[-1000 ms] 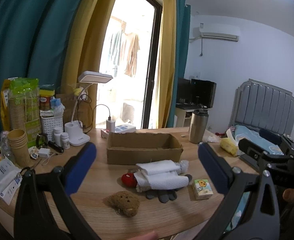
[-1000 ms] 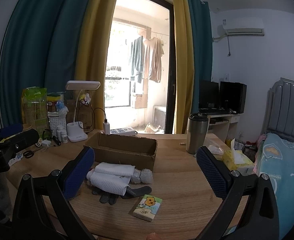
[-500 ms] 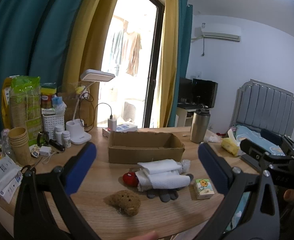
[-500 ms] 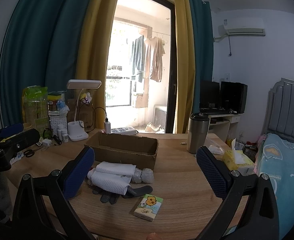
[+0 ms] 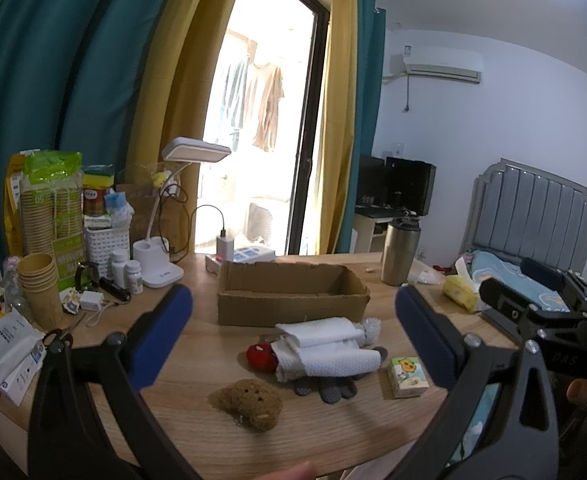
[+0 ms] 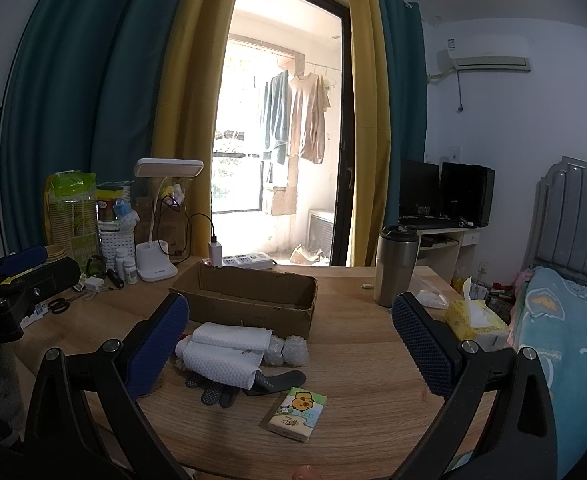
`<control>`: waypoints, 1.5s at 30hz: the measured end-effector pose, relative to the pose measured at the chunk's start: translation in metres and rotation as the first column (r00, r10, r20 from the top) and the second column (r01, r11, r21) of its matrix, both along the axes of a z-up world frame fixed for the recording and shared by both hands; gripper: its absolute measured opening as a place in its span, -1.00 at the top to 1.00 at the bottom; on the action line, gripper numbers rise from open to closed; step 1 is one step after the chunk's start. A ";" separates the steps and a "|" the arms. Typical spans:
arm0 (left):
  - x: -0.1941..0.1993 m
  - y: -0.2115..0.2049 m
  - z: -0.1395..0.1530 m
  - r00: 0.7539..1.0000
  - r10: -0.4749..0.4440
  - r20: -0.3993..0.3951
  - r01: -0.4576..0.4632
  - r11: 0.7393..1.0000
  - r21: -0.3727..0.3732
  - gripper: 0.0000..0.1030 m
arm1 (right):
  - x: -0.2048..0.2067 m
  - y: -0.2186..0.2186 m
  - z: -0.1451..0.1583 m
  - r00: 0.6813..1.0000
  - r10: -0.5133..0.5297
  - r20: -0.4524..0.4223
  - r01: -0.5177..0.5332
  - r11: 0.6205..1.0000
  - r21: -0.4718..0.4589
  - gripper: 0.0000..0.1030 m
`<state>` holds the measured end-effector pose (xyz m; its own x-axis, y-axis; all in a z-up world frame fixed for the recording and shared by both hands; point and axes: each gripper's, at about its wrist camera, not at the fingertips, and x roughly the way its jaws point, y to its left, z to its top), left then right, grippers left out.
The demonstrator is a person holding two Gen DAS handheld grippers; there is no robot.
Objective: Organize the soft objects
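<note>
- The left claw (image 5: 293, 328) was held above the near edge of the wooden surface (image 5: 333, 436), its blue pads wide apart and gripping nothing; the right claw (image 6: 289, 340) hovered likewise, spread and empty.
- The soft things lay in a loose heap just in front of the open cardboard box (image 5: 293, 292): rolled white towels (image 5: 325, 344) on top of a grey dotted glove (image 5: 325, 390), a red plush (image 5: 262, 356) touching their left end, and a brown sponge-like lump (image 5: 251, 402) apart, nearer the edge.
- A sensible start, judging by the layout, was the brown lump: it sat alone, so the pads could close on its middle without dragging the heap.
- The towels would likely unroll if pinched at one end; a grip across both rolls seemed safer.
- Only the left view showed the red plush and brown lump; the right claw's own finger hid them, though its view showed the tissue packet (image 6: 298, 408) and bubble-wrap bundle (image 6: 287, 350) more plainly.
</note>
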<state>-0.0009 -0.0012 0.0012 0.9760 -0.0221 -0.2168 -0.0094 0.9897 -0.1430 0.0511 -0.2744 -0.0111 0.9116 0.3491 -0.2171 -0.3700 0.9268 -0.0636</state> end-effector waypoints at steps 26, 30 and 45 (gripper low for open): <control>0.012 0.003 -0.019 0.996 0.032 -0.083 -0.030 0.999 0.021 -0.99 | 0.009 0.004 -0.017 0.998 -0.001 -0.055 0.000 1.000 -0.014 -1.00; 0.034 0.008 -0.039 0.981 0.055 -0.186 -0.047 0.998 0.050 -0.99 | 0.028 0.002 -0.033 0.993 -0.018 -0.120 0.015 1.000 -0.026 -1.00; 0.097 0.012 -0.122 0.867 0.045 -0.496 0.000 0.996 0.089 -0.98 | 0.095 0.010 -0.112 0.920 -0.051 -0.389 0.021 0.997 -0.079 -0.97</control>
<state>0.0962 0.0109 -0.1209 0.7381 0.0385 -0.6736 -0.0798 0.9963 -0.0306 0.1461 -0.2646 -0.1230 0.7607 0.2879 -0.5817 -0.3454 0.9384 0.0128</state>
